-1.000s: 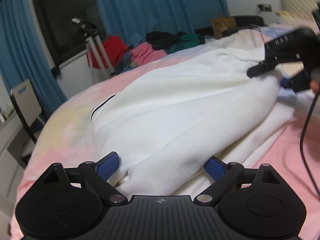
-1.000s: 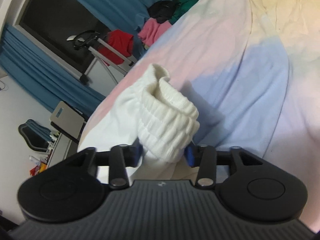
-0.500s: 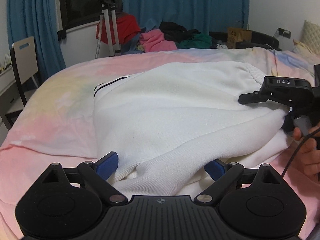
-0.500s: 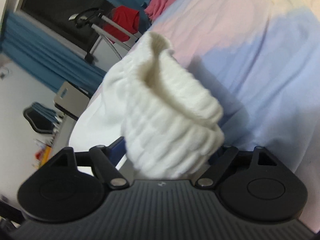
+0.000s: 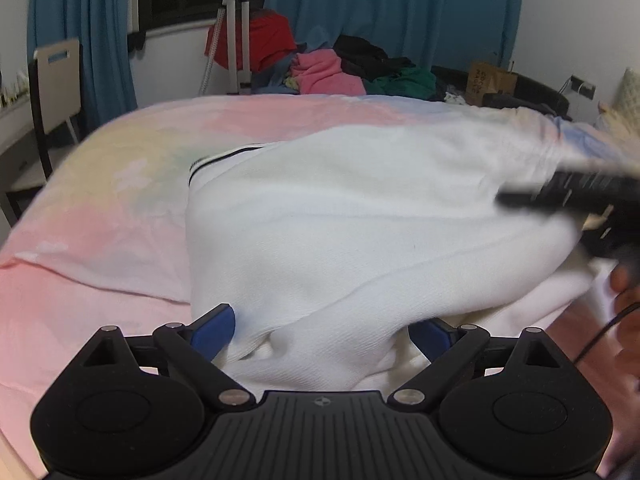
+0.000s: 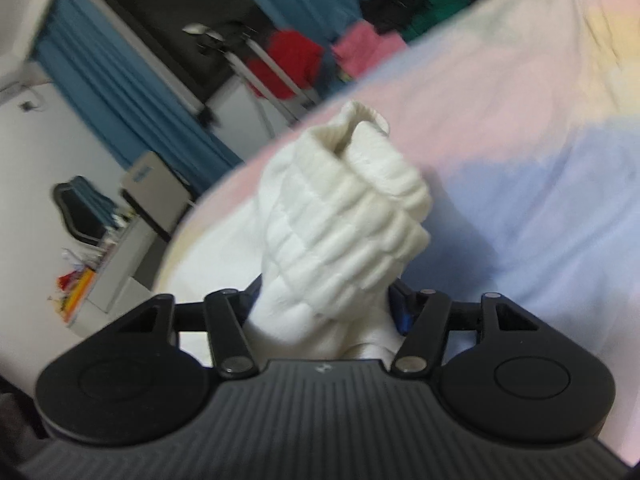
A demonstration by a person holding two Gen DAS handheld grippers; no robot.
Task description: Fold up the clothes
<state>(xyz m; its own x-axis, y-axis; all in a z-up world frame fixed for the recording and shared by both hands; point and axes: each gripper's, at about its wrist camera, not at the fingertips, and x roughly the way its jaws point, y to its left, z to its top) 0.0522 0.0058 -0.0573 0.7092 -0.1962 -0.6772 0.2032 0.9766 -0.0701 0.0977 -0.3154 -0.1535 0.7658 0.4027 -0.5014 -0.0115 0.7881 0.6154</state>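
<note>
- Pastel bedspread [image 5: 100,240], pink, yellow and blue, filling most of both views.
- White sweater [image 5: 360,232] spread across the middle of it, a thin dark stripe along its far left edge, near hem bunched right up against the camera.
- Blue curtains [image 5: 396,12] and a dark window behind, a tripod [image 5: 236,36] standing in front of the sill.
- Heap of clothes [image 5: 344,68] past the far edge of the bed: red, pink, black, green.
- Chair [image 5: 56,80] at the left, beside a desk edge.
- Left gripper [image 5: 320,330] low at the sweater's near hem, blue pads set wide, a thick fold of knit lying between them; cannot tell whether the pads actually press it.
- Right gripper [image 6: 326,304] closing in on the ribbed cuff [image 6: 352,208], the cuff standing up between the fingers, its open end pointing away, knit squeezed at the base.
- From the left view, that right gripper blurred at the sweater's right edge, a hand [image 5: 628,300] and a thin cable just below it.
</note>
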